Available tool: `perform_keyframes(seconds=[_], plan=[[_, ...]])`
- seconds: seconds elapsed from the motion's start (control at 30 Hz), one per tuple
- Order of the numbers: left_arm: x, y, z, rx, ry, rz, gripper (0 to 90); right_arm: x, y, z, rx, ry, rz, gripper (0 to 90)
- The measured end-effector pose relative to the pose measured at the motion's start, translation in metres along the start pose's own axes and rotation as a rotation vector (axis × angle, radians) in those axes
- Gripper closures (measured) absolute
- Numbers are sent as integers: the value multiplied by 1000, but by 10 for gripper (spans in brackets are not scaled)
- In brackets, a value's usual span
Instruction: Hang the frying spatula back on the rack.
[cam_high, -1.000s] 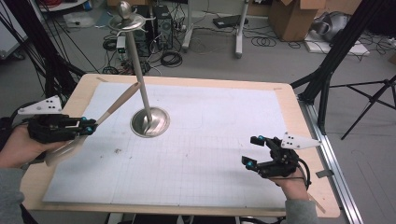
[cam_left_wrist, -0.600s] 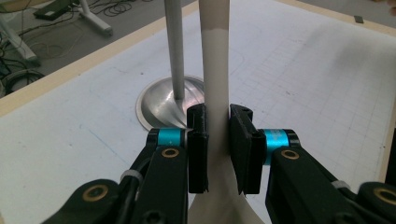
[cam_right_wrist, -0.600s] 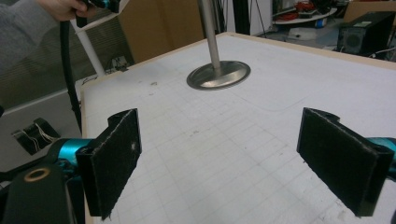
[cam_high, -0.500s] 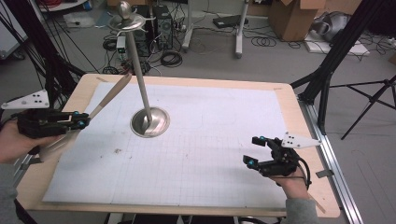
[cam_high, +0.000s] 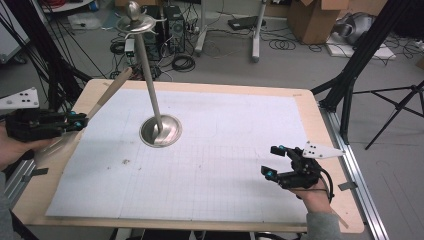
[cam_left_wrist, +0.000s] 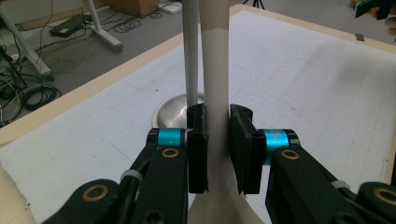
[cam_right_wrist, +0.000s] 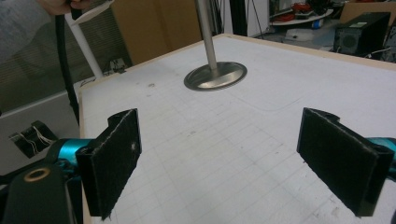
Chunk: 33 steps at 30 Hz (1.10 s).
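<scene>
High view puts the left gripper (cam_high: 75, 121) at the table's nine o'clock edge, clamped on a long pale wooden spatula (cam_high: 107, 92) whose handle slants up toward eleven o'clock, short of the metal stand (cam_high: 150, 85) rising from its round base (cam_high: 160, 131) near the centre. Left gripper view shows the pads (cam_left_wrist: 198, 140) pinching the narrow neck just above where the blade flares, the stand's pole right behind. The spatula looks light, stiff and smooth, so it should carry easily but may pivot in a pinch this low; a hold nearer the middle of the handle would steady it. At five o'clock the right gripper (cam_high: 275, 161) hovers over the gridded mat (cam_high: 225, 150), jaws spread wide, holding nothing.
</scene>
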<state>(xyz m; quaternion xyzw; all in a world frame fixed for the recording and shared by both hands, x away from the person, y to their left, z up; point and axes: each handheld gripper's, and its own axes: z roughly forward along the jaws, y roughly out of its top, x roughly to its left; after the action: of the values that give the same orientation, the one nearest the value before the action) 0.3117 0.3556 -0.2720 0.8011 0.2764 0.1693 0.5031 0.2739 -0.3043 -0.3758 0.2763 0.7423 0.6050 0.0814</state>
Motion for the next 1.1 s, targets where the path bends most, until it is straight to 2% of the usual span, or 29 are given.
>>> perform_keyframes(seconds=[0.23, 0.5, 0.9, 1.1], plan=[[3, 7, -5, -12, 3, 11, 771, -1, 1, -1, 3, -1, 5, 127], [10, 11, -14, -30, -1, -7, 772, -1, 1, -2, 2, -1, 6, 127], [14, 20, -31, -72, 23, -7, 772, -3, 0, 0, 8, 3, 3, 127], [19, 26, -37, -77, 28, -3, 772, -1, 0, 0, 11, 4, 5, 127]])
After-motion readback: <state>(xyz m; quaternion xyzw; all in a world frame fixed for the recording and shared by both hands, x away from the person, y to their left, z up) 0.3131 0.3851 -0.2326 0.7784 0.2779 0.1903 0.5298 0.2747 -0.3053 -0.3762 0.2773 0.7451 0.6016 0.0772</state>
